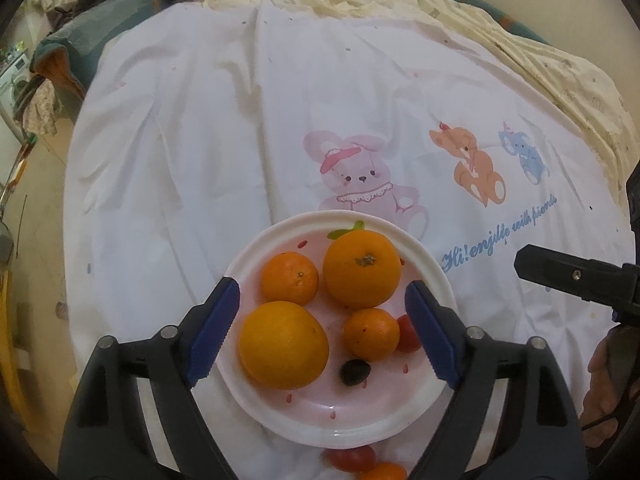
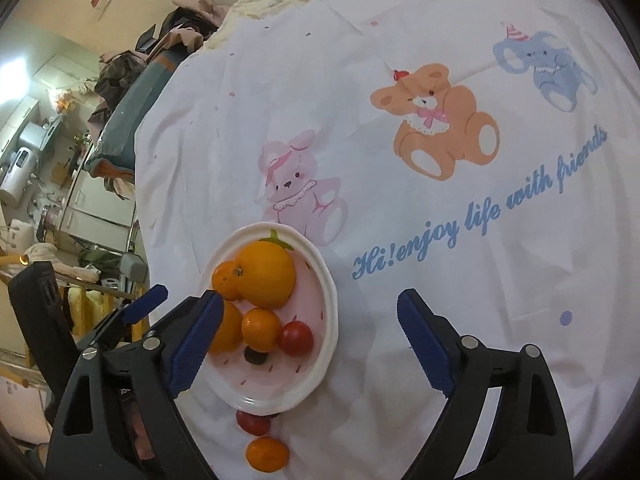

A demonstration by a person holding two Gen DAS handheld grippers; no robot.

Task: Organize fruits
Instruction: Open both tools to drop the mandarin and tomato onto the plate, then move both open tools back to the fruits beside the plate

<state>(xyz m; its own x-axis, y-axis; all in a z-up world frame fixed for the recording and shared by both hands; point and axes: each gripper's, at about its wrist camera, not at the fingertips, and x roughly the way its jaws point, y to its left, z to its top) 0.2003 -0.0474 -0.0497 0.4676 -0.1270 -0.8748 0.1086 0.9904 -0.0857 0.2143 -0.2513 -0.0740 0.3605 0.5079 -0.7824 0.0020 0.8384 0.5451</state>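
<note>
A white plate with a pink inside (image 1: pixel 440 276) (image 2: pixel 332 320) lies on the printed cloth. It holds two big oranges (image 1: pixel 283 344) (image 1: pixel 362 268), two small ones (image 1: pixel 290 278) (image 1: pixel 371 334), a red tomato (image 1: pixel 408 332) (image 2: pixel 296 338) and a dark grape (image 1: pixel 355 371) (image 2: pixel 256 356). My left gripper (image 1: pixel 322 286) hangs open over the plate, its blue pads apart from the fruit on either side. My right gripper (image 2: pixel 310 297) is open too, above the plate's right rim and the bare cloth, holding nothing. Just off the plate's near edge lie another tomato (image 2: pixel 253 422) (image 1: pixel 352 458) and a small orange (image 2: pixel 267 454).
The white cloth (image 2: pixel 400 240) with a pink rabbit, a bear, an elephant and blue lettering covers a bed. Beyond it sits a cream quilt (image 1: pixel 520 40). At the left are a teal cushion (image 1: pixel 80 36), piled clothes and room clutter. A person's hand (image 1: pixel 608 384) shows at the right edge.
</note>
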